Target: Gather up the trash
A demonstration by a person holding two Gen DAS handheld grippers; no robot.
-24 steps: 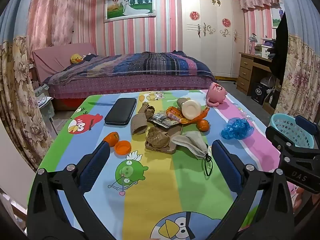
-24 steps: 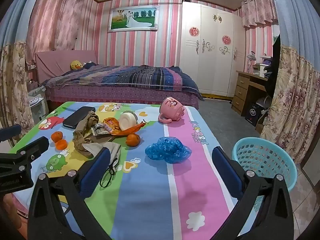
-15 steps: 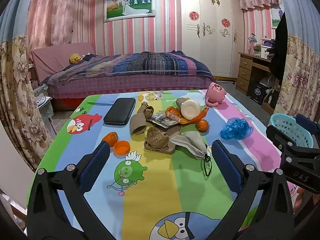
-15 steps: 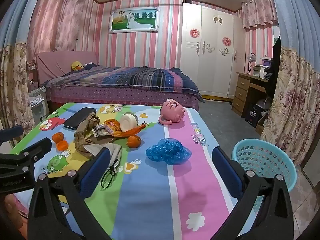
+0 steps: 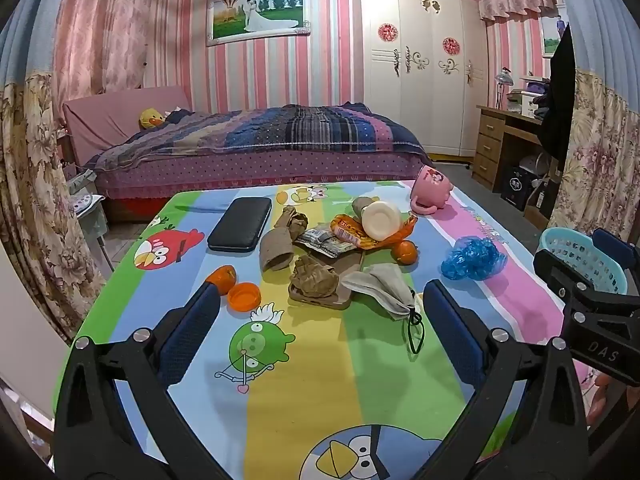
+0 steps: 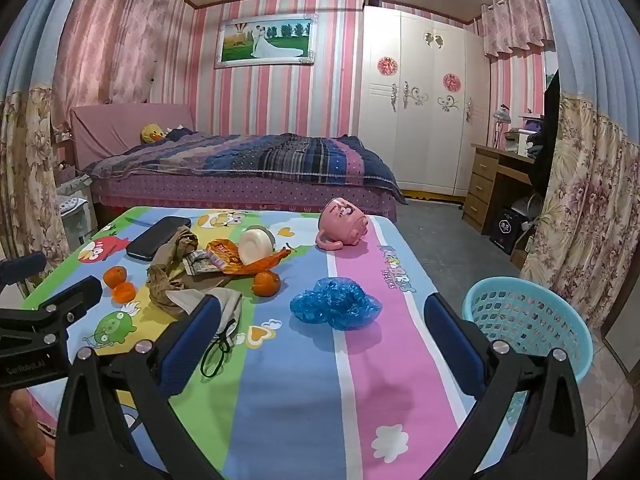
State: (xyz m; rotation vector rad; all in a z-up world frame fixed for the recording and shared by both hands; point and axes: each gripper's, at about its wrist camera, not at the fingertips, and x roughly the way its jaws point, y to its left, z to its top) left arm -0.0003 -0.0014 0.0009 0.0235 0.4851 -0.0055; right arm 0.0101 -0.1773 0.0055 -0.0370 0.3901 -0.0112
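A pile of trash lies mid-table: crumpled brown paper (image 5: 314, 278) (image 6: 166, 284), a grey face mask (image 5: 384, 286) (image 6: 226, 312), an orange snack wrapper (image 5: 352, 232) (image 6: 228, 256), a white cup (image 5: 380, 220) (image 6: 254, 244) and a crumpled blue plastic bag (image 5: 472, 258) (image 6: 334, 306). A light blue basket (image 6: 528, 320) (image 5: 580, 256) stands off the table's right side. My left gripper (image 5: 316, 332) is open and empty, short of the pile. My right gripper (image 6: 320, 340) is open and empty, just short of the blue bag.
A cartoon cloth covers the table (image 5: 280, 380). On it are a pink mug on its side (image 5: 432, 190) (image 6: 344, 226), a black case (image 5: 240, 230), oranges (image 5: 404, 250) (image 6: 266, 282) and an orange peel cup (image 5: 244, 296). A bed (image 5: 260, 140) stands behind.
Both views have shifted only slightly; the right gripper has risen a little. Nothing on the table has moved, and both grippers stay open.
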